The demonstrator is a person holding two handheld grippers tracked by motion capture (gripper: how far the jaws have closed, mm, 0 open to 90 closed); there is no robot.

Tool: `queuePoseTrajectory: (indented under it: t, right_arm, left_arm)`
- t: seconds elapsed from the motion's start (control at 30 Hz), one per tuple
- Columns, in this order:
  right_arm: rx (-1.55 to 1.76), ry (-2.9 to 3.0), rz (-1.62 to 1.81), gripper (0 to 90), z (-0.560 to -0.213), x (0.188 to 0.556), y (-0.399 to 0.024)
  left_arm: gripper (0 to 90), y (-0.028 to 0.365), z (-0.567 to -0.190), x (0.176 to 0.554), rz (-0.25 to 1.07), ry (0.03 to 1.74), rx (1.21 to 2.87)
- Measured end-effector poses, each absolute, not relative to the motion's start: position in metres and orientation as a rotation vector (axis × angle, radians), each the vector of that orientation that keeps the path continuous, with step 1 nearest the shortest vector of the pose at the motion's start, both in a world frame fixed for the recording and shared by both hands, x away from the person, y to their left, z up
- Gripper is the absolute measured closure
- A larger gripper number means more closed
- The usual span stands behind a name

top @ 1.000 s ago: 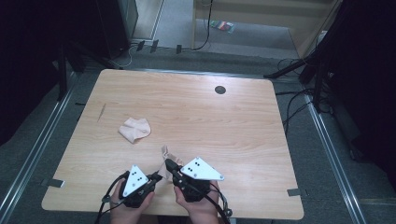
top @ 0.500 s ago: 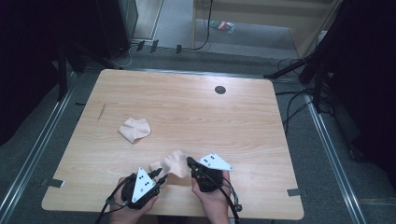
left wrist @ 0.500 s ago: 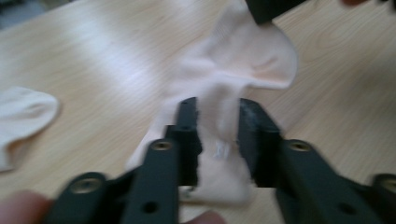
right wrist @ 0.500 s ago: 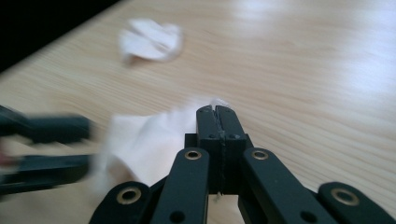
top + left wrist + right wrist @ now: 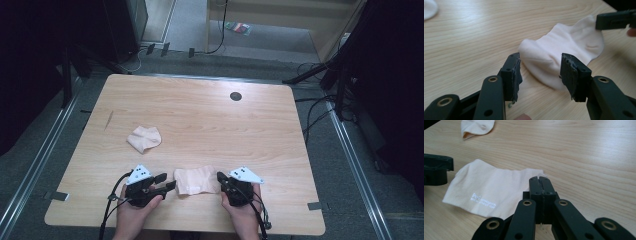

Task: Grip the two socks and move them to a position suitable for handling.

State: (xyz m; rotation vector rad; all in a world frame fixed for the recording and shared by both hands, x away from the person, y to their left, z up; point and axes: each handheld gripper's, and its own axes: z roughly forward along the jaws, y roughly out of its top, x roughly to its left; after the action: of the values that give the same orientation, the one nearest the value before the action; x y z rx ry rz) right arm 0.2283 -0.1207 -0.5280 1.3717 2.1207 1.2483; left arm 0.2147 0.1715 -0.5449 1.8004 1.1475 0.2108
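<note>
Black, hard-plastic jaws of the left gripper (image 5: 540, 75) have just been opening and stand apart, their ridged rubber pads clear of the cloth (image 5: 564, 57), whose near edge lies between them. That soft, pale peach fabric lies flat and slightly creased on the table (image 5: 200, 115) near its front edge, small white lettering printed at one corner. At its other end the right gripper (image 5: 540, 180) is pinched closed on the hem. A second, crumpled cloth (image 5: 144, 138) sits farther back. Light woodgrain laminate tabletop; grey carpet and cables around.

Two pale socks (image 5: 196, 180) (image 5: 144, 138) – two grippers (image 5: 167, 184) (image 5: 221, 178) – one table (image 5: 200, 120).
</note>
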Motion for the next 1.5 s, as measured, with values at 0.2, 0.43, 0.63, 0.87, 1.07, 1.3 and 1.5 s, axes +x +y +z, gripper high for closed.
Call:
queuePoseTrajectory:
  t: [0.2, 0.43, 0.63, 0.87, 1.07, 1.3, 1.5]
  right_arm:
    - [1.332, 2.161, 1.244, 90.0, -0.53, 0.221, -0.117]
    - [1.28, 2.099, 1.292, 90.0, -0.521, 0.211, -0.121]
    - [1.364, 2.196, 1.143, 83.5, -0.534, 0.217, -0.113]
    - [1.327, 2.044, 1.298, 84.7, -0.52, 0.211, -0.116]
    - [1.231, 2.203, 1.139, 90.0, -0.542, 0.218, -0.086]
    - [1.33, 2.215, 1.073, 90.0, -0.549, 0.227, -0.099]
    - [1.372, 2.201, 1.094, 90.0, -0.549, 0.231, -0.112]
  left_arm:
    - [77.9, 0.152, -0.546, 0.219, 0.247, 1.15, 1.899]
    - [88.4, 0.156, -0.522, 0.202, 0.529, 1.096, 1.962]
    - [63.9, 0.164, -0.538, 0.195, 0.51, 1.157, 1.996]
    - [77.6, 0.19, -0.528, 0.198, 0.415, 1.139, 1.753]
    - [88.3, 0.171, -0.549, 0.207, 0.35, 1.18, 1.922]
    - [90.0, 0.175, -0.55, 0.209, 0.397, 1.206, 1.989]
    - [90.0, 0.177, -0.551, 0.207, 0.424, 1.188, 1.99]
